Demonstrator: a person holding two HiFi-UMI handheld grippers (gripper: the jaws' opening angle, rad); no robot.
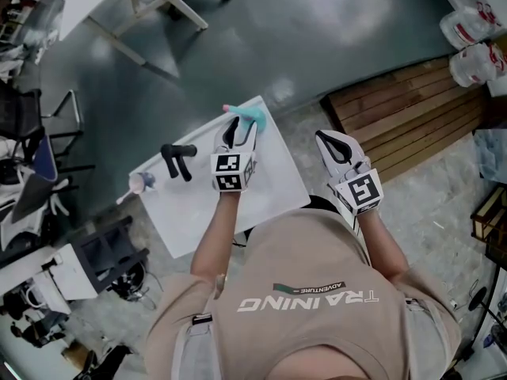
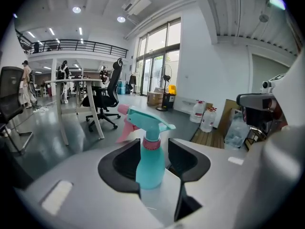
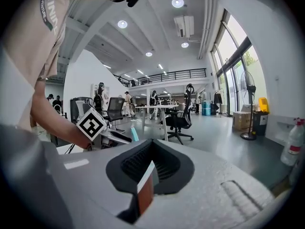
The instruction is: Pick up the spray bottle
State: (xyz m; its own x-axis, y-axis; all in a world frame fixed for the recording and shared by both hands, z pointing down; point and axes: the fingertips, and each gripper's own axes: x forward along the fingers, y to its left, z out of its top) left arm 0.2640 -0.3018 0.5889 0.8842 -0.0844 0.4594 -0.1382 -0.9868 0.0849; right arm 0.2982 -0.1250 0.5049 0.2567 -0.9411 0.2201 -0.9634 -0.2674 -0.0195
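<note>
A black T-shaped tool (image 1: pixel 179 158) lies toward the left of a white rectangular surface (image 1: pixel 273 182). A teal plastic spray bottle (image 2: pixel 150 168) with a pink trigger stands upright at the surface's far corner, and the left hand-held gripper (image 1: pixel 240 127) has its jaws spread wide on either side of the bottle's body. Further right, past the surface's edge, the right hand-held gripper (image 1: pixel 336 142) hangs over the grey floor (image 1: pixel 317 30), its jaws pressed together on nothing.

The white desk (image 1: pixel 273 190) before me carries a teal spray bottle (image 1: pixel 252 117) standing upright at its far corner, a black handled tool (image 1: pixel 179 158) lying left of centre, and a small pale object (image 1: pixel 139 182) at its left edge.
</note>
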